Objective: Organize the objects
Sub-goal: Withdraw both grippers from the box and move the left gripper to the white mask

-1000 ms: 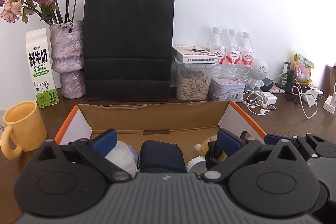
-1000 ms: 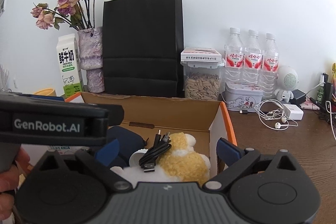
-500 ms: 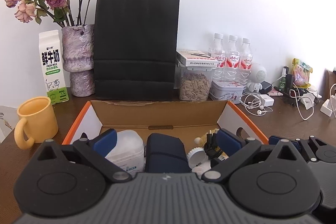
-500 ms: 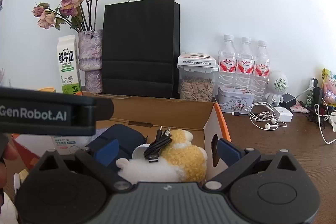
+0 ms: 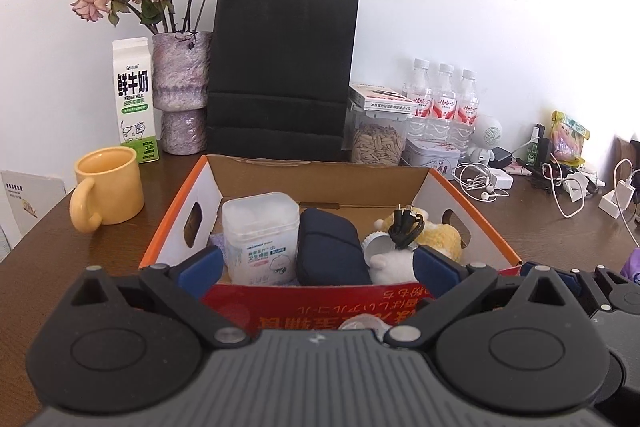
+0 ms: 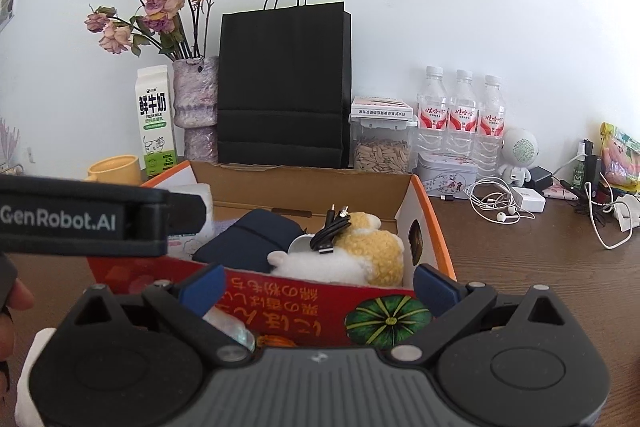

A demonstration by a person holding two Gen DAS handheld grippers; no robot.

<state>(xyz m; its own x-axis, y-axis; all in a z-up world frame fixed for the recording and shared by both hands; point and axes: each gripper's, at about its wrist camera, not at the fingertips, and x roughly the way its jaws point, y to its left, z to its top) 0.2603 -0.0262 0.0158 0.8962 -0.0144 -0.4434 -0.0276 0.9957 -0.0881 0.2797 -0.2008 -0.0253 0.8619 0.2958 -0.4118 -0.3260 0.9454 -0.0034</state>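
Note:
An open cardboard box (image 5: 320, 301) with orange rims and a red front stands on the brown table; it also shows in the right wrist view (image 6: 316, 311). Inside are a clear cotton-swab tub (image 5: 261, 235), a navy pouch (image 5: 330, 253), a yellow-and-white plush toy (image 6: 360, 255) and a coiled black USB cable (image 6: 330, 229). My left gripper (image 5: 318, 269) is open and empty in front of the box. My right gripper (image 6: 318, 285) is open and empty, also at the box's front. The left gripper's body crosses the right wrist view at left.
Behind the box stand a black paper bag (image 5: 282, 75), a vase of dried roses (image 5: 182, 91), a milk carton (image 5: 135, 101), a seed jar (image 5: 378, 137) and three water bottles (image 5: 444, 107). A yellow mug (image 5: 108, 187) is at left. Earphones and chargers (image 5: 486, 183) lie at right.
Both grippers have pulled back and risen from over the box, so its red front wall and whole contents now show. Both stay open and empty.

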